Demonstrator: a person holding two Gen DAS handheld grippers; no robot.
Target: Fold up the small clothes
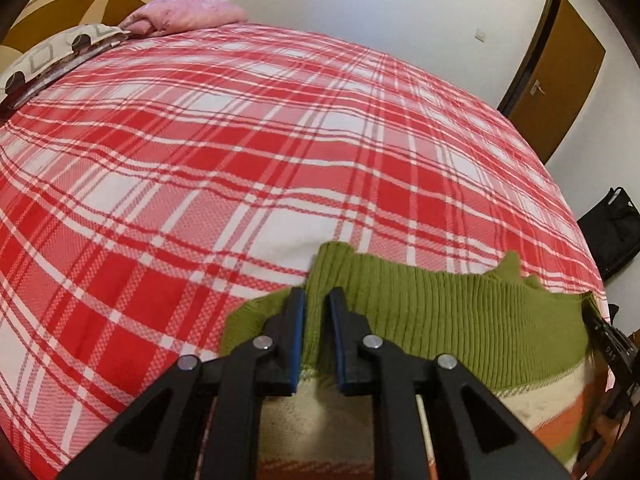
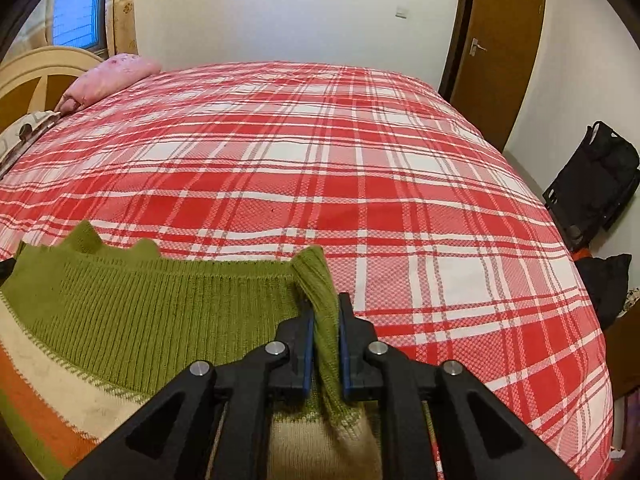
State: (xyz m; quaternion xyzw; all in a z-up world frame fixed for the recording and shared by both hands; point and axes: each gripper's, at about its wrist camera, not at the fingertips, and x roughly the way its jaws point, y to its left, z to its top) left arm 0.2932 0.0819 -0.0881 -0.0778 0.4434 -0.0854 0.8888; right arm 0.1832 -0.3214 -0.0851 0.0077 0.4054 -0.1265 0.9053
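Note:
A small knitted sweater (image 1: 460, 320), green at the top with cream and orange stripes below, is held stretched between my two grippers over the near edge of the red plaid bed. My left gripper (image 1: 317, 304) is shut on a bunched fold of its green ribbed edge. My right gripper (image 2: 326, 312) is shut on the other green corner of the sweater (image 2: 160, 312). The right gripper's tip (image 1: 600, 328) shows at the far right of the left wrist view. The sweater's lower part hangs toward me, hidden behind the grippers.
The red and white plaid bedspread (image 2: 320, 160) fills both views. A pink pillow (image 1: 188, 12) and a patterned pillow (image 1: 52, 56) lie by the headboard at the far left. A brown door (image 2: 500, 40) and a black bag (image 2: 596, 184) stand to the right.

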